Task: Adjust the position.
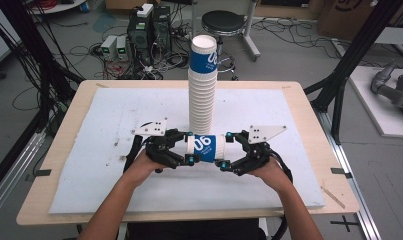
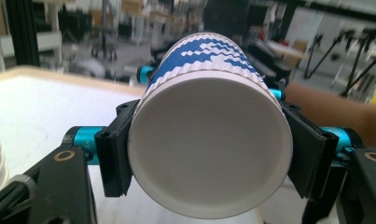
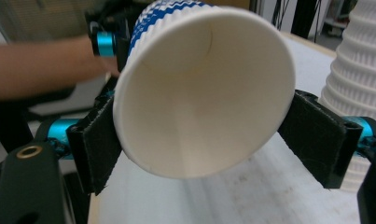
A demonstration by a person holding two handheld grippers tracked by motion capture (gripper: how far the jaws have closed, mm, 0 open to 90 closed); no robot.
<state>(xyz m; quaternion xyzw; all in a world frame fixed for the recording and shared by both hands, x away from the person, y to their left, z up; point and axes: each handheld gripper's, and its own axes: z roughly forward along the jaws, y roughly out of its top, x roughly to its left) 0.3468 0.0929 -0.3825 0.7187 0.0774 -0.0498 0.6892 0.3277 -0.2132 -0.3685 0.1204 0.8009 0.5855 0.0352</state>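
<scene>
left gripper (image 1: 188, 147): clamped on the base end of the blue-and-white paper cup (image 1: 205, 147) | right gripper (image 1: 225, 149): jaws wide around the cup's open rim, one pad apart | cup: level between both grippers | cup stack (image 1: 202, 90): just beyond, on table (image 1: 114, 120)

1. Both forearms come in from the near edge, angled inward toward each other.
2. Left hand (image 1: 139, 167) grips the left tool (image 1: 190, 147) from behind; tool lies approx. level, pointing right, jaws clamped on the base end of a cup.
3. Right hand (image 1: 269, 172) holds the right tool (image 1: 226, 150) level, pointing left; one pad (image 3: 98, 144) touches, the other clear.
</scene>
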